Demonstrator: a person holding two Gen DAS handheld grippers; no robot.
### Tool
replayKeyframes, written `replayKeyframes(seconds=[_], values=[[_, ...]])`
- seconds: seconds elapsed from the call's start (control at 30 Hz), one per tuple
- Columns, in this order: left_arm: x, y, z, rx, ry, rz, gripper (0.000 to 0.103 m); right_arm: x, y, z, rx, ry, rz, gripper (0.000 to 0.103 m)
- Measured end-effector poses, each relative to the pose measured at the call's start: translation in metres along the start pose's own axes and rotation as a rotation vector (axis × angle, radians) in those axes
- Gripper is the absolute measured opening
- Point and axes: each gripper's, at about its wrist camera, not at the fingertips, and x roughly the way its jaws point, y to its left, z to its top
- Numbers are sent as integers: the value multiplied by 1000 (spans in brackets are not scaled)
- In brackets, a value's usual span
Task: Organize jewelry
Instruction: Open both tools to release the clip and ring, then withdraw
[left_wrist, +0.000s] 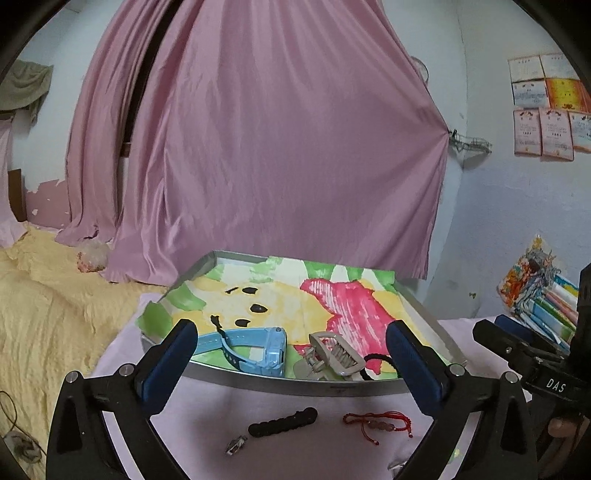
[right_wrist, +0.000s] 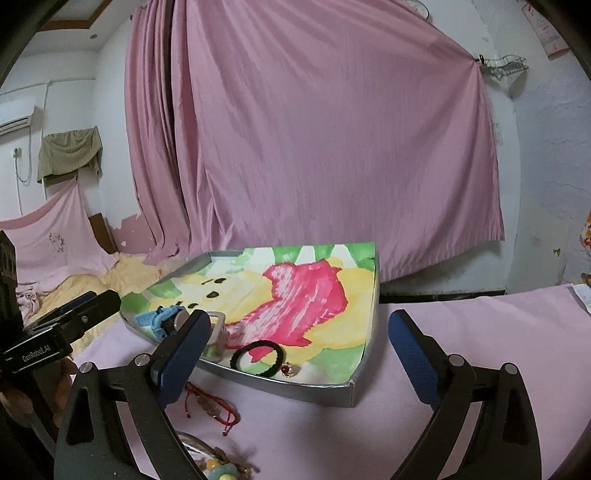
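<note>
Level, both grippers, left gripper (left_wrist: 291, 350) and right gripper (right_wrist: 299, 339), face the tray (right_wrist: 314, 391), fingers apart, empty.

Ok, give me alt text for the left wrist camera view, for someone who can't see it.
The open left gripper hovers empty over a pink-covered table, facing a shallow tray that holds a blue watch and a beige hair claw. On the cloth before the tray lie a black beaded bracelet and a red string bracelet.

one tray (left_wrist: 280, 386); one watch (left_wrist: 255, 349) (blue)
</note>
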Motion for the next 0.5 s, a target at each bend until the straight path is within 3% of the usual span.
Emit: replayKeyframes(seconds=[0.27, 0.5], values=[[-36, -2, -8, 9, -70, 15, 102, -32, 8, -7, -8, -56, 12, 95], [-61, 3, -21, 8, -38, 53, 102, -58, 12, -17, -10, -51, 16, 99]])
